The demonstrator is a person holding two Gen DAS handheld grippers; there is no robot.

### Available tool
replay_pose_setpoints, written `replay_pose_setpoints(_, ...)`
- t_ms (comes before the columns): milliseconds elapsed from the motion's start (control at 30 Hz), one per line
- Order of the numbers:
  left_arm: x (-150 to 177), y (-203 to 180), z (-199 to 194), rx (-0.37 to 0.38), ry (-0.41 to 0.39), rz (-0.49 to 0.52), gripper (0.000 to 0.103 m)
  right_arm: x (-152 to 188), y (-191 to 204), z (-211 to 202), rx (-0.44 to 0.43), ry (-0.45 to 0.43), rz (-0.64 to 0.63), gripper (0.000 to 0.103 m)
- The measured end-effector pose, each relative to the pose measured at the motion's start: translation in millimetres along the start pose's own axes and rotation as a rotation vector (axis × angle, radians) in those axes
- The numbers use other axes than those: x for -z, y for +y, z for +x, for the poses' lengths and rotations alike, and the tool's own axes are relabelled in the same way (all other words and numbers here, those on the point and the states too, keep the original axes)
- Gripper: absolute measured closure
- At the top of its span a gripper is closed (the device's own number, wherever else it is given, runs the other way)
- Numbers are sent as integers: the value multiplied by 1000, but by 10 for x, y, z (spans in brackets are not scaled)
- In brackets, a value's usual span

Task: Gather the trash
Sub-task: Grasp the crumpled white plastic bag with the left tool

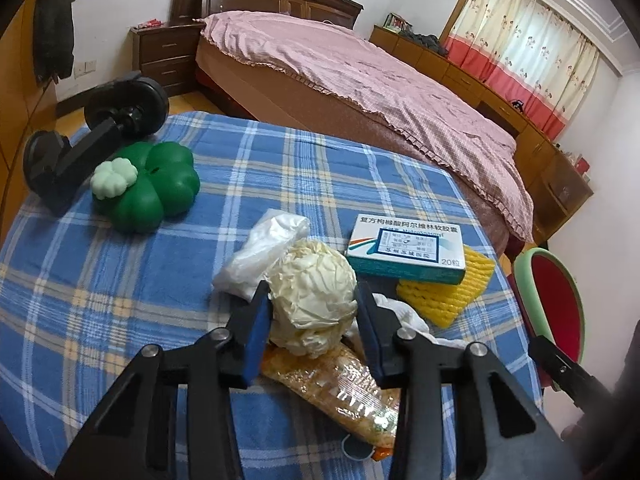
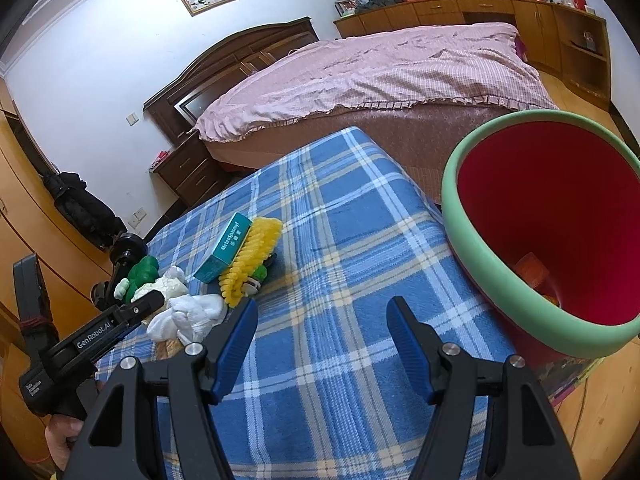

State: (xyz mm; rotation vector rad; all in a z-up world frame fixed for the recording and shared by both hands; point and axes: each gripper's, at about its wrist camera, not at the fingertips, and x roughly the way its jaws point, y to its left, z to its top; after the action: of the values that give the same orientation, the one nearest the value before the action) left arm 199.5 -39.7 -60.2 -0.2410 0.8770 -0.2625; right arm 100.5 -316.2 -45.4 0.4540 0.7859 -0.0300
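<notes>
Left gripper [image 1: 314, 312] pinches a crumpled cream paper ball [image 1: 314, 300], blue pads pressed on both its sides. Ball sits atop a clear snack wrapper [image 1: 340, 392] on the blue plaid cloth [image 1: 120, 300]. Landmark = paper ball: a white plastic bag [image 1: 268, 252] touches it on the far-left side, a white tissue wad [image 1: 404, 316] lies just right of it, a teal medicine box [image 1: 408, 252] is beyond it to the right and rests on a yellow foam net [image 1: 452, 296]. A green clover-shaped container [image 1: 152, 188] lies well off to the far left of the ball, a black clamp stand [image 1: 80, 144] behind that.

Right gripper [image 2: 322, 344] is spread wide with nothing between the fingers, over bare plaid cloth right of the ball pile. Red bin with green rim [image 2: 480, 248] stands at the table's right edge, well apart from the ball; some orange scrap inside, unclear what. Bed [image 2: 380, 68] with a pink cover is beyond the table.
</notes>
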Motion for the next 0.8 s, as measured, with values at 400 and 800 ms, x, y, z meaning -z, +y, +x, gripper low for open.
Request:
replay_pose_setpoints(400,10,104,-433,10,-87,-30,66,3,192,-98,-27,-11,-46,33)
replay_pose_setpoints(800,122,516,-783,-96,-135,-93,66,78,769,29,-84,29,-179,33)
